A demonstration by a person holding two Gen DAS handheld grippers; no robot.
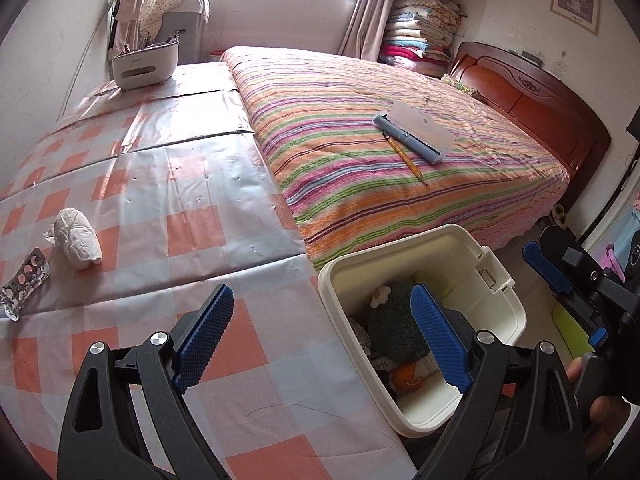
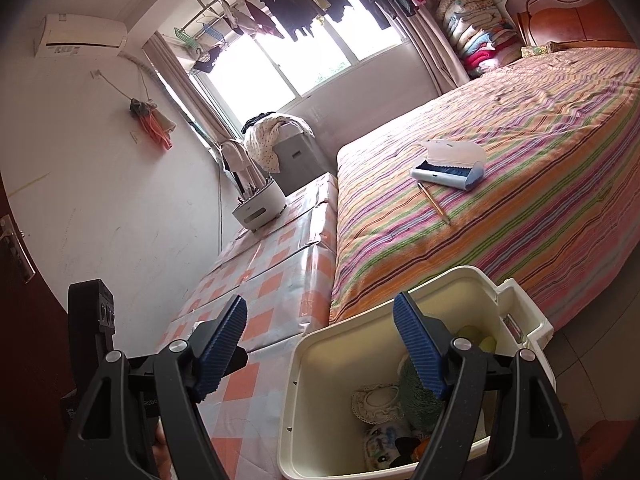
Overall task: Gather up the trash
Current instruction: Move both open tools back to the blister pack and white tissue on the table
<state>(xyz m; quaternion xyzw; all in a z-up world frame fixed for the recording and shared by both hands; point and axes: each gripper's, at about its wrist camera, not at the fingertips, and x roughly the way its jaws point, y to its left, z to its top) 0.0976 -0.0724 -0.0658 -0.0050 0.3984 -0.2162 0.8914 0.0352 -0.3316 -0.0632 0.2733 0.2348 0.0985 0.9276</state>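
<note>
A crumpled white tissue [image 1: 78,243] lies on the orange-checked table [image 1: 168,200] at the left, next to an empty pill blister pack [image 1: 25,285]. A cream trash bin [image 1: 404,420] stands on the floor between table and bed, holding a green woolly item, an orange peel and wrappers; it also shows in the right wrist view [image 2: 296,400]. My left gripper [image 1: 322,336] is open and empty, over the table edge and bin. My right gripper [image 2: 320,346] is open and empty, above the bin's near left rim.
A striped bed [image 1: 400,140] lies right of the table, with an open pencil case [image 1: 416,134] and a pencil [image 1: 404,156] on it. A white pen holder [image 1: 144,62] stands at the table's far end. Folded quilts [image 1: 420,28] are stacked by the window.
</note>
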